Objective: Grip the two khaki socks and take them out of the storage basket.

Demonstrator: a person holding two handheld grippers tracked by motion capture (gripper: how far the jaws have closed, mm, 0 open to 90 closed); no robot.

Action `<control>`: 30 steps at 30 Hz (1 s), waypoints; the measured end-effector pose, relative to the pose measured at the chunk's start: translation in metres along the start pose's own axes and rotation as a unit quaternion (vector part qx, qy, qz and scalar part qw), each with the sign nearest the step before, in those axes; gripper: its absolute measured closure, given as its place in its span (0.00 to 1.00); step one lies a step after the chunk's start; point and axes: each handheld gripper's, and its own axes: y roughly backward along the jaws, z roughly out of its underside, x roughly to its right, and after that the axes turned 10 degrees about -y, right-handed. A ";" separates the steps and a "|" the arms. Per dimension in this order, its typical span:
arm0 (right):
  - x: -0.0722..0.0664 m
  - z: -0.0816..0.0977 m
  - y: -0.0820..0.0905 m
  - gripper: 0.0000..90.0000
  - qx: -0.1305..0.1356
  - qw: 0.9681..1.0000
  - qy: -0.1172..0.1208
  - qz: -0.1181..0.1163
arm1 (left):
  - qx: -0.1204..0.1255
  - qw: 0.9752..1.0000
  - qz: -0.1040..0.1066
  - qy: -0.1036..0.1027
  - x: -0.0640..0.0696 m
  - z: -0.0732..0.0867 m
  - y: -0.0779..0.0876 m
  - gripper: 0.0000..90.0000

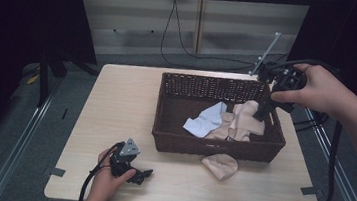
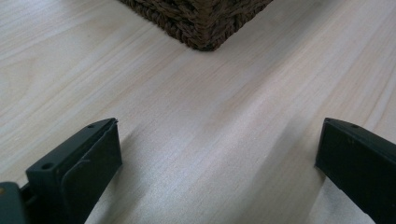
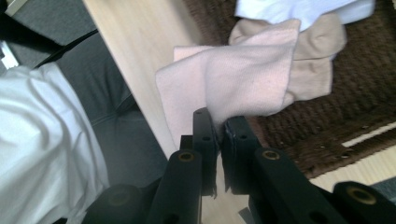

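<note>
Over the dark brown woven wicker basket [image 1: 166,106], you are pinching a pale pink cloth [image 3: 233,79] tight in your right gripper [image 1: 261,114], with white and beige pieces lying inside, one beige piece [image 1: 220,166] waiting on the table, and your left gripper [image 1: 142,174] resting wide open.

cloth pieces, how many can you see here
At least 4: a pink cloth pinched in the right gripper, a beige cloth and a white cloth in the basket, a beige piece on the table. More may be hidden.

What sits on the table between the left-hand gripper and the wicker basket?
Nothing: in the left gripper view, bare table runs from the open left gripper to the basket corner.
</note>
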 end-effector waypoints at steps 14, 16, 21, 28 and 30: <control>-0.030 0.008 -0.039 0.94 -0.025 0.998 0.056 -0.018 | 0.000 1.000 0.000 0.000 0.000 0.000 0.000 0.00; -0.036 0.007 -0.052 0.94 -0.029 0.997 0.065 -0.027 | 0.000 1.000 0.000 0.000 0.000 0.000 0.000 0.00; -0.042 0.003 -0.076 0.94 -0.033 0.995 0.085 -0.034 | 0.000 1.000 0.000 0.000 0.000 0.000 0.000 0.00; -0.049 -0.007 -0.112 0.94 -0.043 0.994 0.091 -0.038 | 0.000 1.000 0.000 -0.001 0.000 0.000 0.000 0.00; -0.048 -0.008 -0.115 0.94 -0.044 0.994 0.096 -0.038 | 0.000 1.000 0.000 0.000 0.000 0.000 0.000 0.00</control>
